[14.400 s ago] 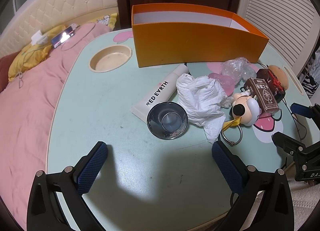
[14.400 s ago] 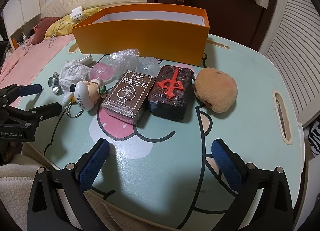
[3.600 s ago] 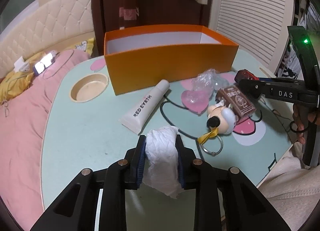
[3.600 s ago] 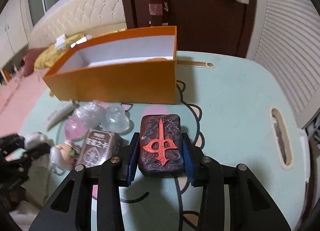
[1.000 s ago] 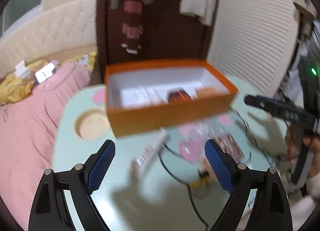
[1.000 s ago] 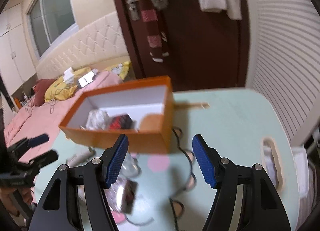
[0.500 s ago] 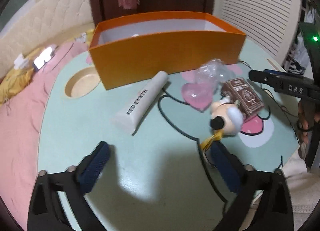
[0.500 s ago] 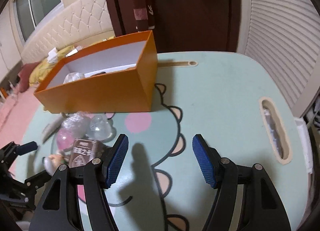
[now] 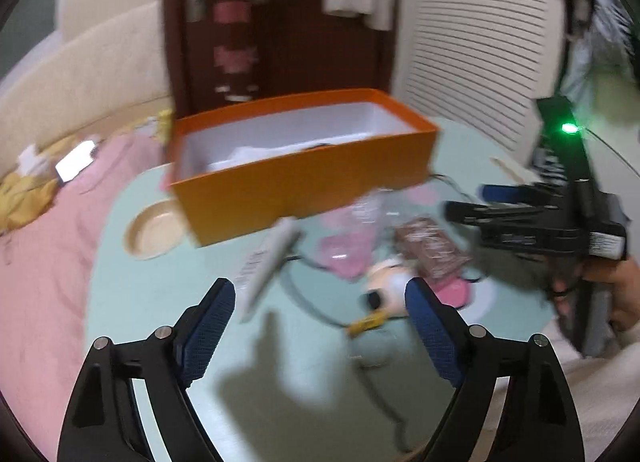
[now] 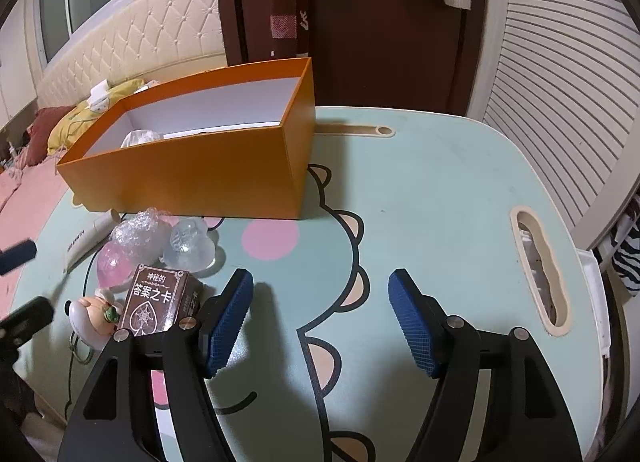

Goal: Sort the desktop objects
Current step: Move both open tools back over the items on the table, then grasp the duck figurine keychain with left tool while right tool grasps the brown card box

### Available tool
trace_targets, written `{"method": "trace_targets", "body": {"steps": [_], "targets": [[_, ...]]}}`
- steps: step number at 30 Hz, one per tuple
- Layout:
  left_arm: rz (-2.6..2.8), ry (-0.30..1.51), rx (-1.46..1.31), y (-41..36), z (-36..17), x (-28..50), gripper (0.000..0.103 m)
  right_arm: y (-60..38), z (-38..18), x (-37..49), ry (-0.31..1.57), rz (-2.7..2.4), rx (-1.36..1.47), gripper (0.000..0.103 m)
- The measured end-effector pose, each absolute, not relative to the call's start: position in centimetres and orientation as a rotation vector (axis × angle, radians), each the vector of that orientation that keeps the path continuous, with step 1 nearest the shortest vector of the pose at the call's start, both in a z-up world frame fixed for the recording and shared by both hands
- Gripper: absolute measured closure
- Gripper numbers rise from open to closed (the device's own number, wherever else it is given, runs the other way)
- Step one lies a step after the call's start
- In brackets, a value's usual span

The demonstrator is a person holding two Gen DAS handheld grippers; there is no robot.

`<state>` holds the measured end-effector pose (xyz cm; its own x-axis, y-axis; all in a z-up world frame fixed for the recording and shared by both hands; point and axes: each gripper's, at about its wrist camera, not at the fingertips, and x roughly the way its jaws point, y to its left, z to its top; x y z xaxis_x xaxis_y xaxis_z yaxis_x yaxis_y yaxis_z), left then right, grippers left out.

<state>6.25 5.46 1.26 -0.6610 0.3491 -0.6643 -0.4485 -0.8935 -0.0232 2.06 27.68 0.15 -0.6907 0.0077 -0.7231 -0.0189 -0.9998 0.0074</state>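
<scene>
One orange box point(image 10: 192, 178), one white tube point(image 10: 86, 238), one brown card pack point(image 10: 154, 298), one figurine keychain point(image 10: 90, 318), one pink jelly toy point(image 10: 112, 264), one clear one point(image 10: 188, 244), one bubble-wrap wad point(image 10: 138, 232).

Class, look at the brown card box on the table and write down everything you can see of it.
The brown card box is a small dark brown rectangular pack, glossy as if wrapped in film, with pale Chinese lettering and a spade emblem on its top face. It lies flat and closed on the mint cartoon-print table, just left of the open right gripper. A small figurine sits against its left side; a clear plastic piece lies just behind.
</scene>
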Motion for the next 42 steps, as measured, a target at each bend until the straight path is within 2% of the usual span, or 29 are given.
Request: {"method": "trace_targets", "body": {"steps": [1,5,9,10,11,21,26,28,30,32,37,42], "targets": [[2.498,0.228,-0.964,6.1,1.0,6.2,0.017,27.6,0.1,2.1,0.02,2.875,-1.23,0.032],[2.43,0.297,-1.005,8.1,-0.2,5.5,0.038,27.6,0.2,2.1,0.026,2.876,-1.232,0.032],[2.396,0.299,-1.043,8.3,-1.5,5.0,0.051,27.6,0.2,2.1,0.024,2.874,-1.233,0.032],[2.4,0.293,-1.035,8.1,-1.4,5.0,0.062,27.6,0.1,2.1,0.023,2.874,-1.234,0.032],[2.405,0.282,-1.037,7.9,-1.4,5.0,0.067,27.6,0.2,2.1,0.025,2.875,-1.234,0.032],[2.517,0.189,-1.068,3.8,-1.3,6.7,0.067,27.7,0.3,2.0,0.056,2.873,-1.24,0.032],[2.536,0.203,-1.078,3.5,-1.7,6.7,0.067,28.4,0.9,2.1,0.281,2.913,-1.282,0.032],[2.54,0.208,-1.071,3.6,-1.7,6.8,0.067,27.8,1.6,2.6,0.285,2.972,-1.263,0.032],[2.541,0.201,-1.069,3.5,-1.8,6.9,0.062,26.6,2.4,3.3,0.235,3.046,-1.221,0.032],[2.543,0.188,-1.067,3.4,-1.8,6.9,0.035,25.0,2.6,3.8,0.149,3.098,-1.213,0.032],[2.55,0.173,-1.028,3.3,-1.4,7.1,0.035,22.0,1.5,4.3,-0.03,3.13,-1.288,0.032],[2.555,0.198,-1.011,3.7,-1.4,6.8,0.035,20.6,0.6,4.6,-0.119,3.132,-1.34,0.032]]}}
